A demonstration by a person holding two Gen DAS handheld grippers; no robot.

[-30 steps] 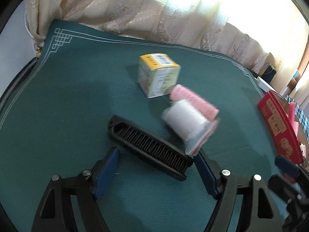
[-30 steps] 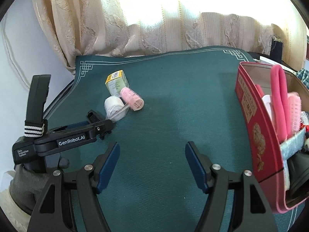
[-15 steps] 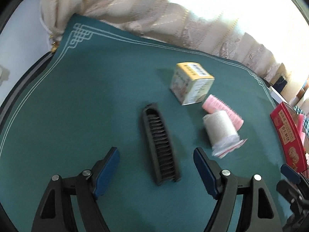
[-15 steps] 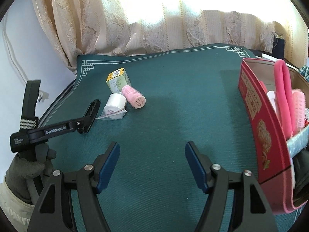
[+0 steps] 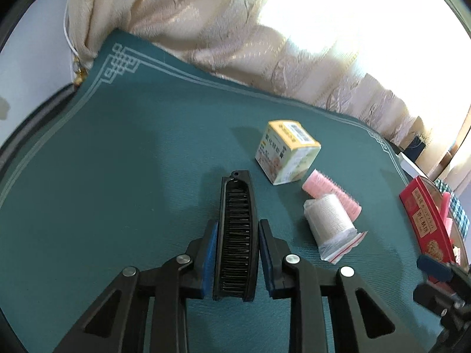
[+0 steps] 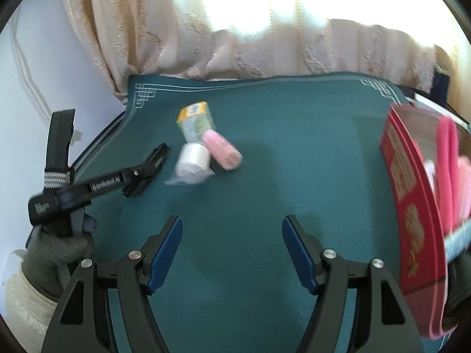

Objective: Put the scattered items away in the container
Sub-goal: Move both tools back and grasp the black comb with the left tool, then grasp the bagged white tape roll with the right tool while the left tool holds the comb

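Between the blue pads of your left gripper (image 5: pixel 238 260) lies the black comb (image 5: pixel 237 235), lengthwise along the fingers, teeth up, flat on the green desk (image 5: pixel 117 176). The fingers have narrowed onto its two long sides, and the pads look to be touching or all but touching it; whether they already press firmly I cannot tell. Lining the comb up with the fingers is sensible: you grip across its narrow width, so it should not twist when lifted.

Your right gripper (image 6: pixel 232 253) hangs over a bare stretch of the desk near its front edge, fingers spread wide and holding nothing. It seems to wait its turn near the red box (image 6: pixel 409 206) at the right edge of the desk, which holds pink items already.

Just beyond the comb's far end, toward the back edge, stands a yellow-topped carton (image 5: pixel 287 156). Beside it lie a pink roller (image 5: pixel 331 195) and a white roll in a clear bag (image 5: pixel 331 223), the two touching each other. They sit close to the comb's right, so lift straight up to avoid nudging them.

By my judgement, you are at the grasp of the comb; three items would remain on the desk after it goes into the red box.
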